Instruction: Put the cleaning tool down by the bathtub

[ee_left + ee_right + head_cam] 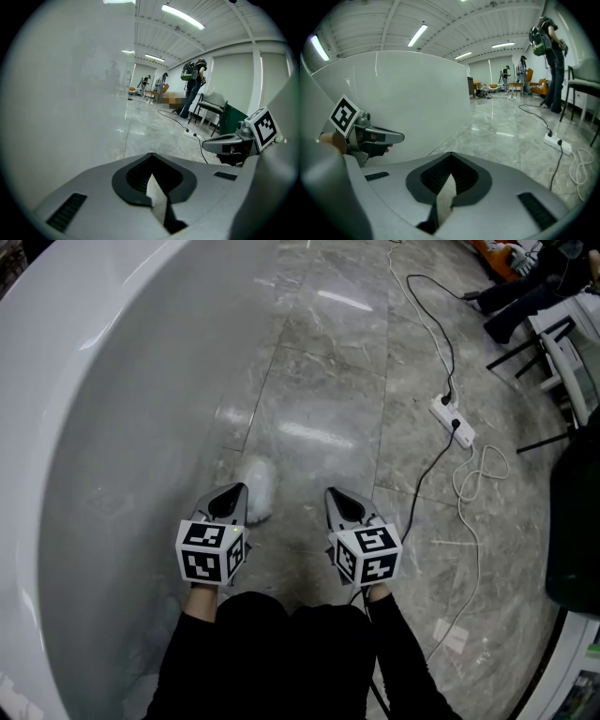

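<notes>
A big white bathtub (pixel 103 427) fills the left of the head view, and its outer wall shows in the left gripper view (pixel 61 93) and the right gripper view (pixel 408 98). A white fluffy cleaning tool (pixel 260 489) lies on the grey marble floor against the tub's base. My left gripper (pixel 234 491) hovers right beside it, shut, with nothing between its jaws (pixel 151 157). My right gripper (pixel 335 495) hangs level with it over the floor, jaws also together and empty (pixel 450 157). Neither gripper view shows the tool.
A white power strip (pixel 453 420) with a black cable and a coiled white cord (pixel 480 474) lies on the floor to the right. Chair legs (pixel 553 343) and a dark bulky object (pixel 577 521) stand at the far right. People (pixel 192 89) stand far off.
</notes>
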The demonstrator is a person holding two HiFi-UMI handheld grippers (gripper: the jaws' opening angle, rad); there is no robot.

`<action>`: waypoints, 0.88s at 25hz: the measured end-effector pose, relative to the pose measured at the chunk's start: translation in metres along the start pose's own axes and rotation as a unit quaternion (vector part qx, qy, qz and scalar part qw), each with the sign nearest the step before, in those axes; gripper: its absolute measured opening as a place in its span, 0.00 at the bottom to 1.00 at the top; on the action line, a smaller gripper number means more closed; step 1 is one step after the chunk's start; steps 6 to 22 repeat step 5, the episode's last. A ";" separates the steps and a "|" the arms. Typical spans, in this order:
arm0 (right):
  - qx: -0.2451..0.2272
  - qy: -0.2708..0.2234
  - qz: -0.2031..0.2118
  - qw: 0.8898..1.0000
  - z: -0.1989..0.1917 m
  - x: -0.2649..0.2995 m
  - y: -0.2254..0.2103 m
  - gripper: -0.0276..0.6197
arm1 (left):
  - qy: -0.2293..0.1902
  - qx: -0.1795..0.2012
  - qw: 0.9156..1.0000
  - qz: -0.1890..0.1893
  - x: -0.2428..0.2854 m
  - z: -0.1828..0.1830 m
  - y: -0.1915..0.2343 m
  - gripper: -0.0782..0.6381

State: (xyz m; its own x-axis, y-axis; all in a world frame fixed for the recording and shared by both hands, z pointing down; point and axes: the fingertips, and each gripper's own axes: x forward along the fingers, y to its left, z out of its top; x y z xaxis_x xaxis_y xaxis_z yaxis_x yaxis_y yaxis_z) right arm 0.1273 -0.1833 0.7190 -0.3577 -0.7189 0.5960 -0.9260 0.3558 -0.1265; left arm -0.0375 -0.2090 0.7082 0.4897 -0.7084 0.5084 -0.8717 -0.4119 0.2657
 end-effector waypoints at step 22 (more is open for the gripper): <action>0.005 -0.002 -0.001 1.000 0.000 0.001 -0.001 0.04 | 0.007 0.001 1.000 0.006 0.002 -0.007 0.005 0.12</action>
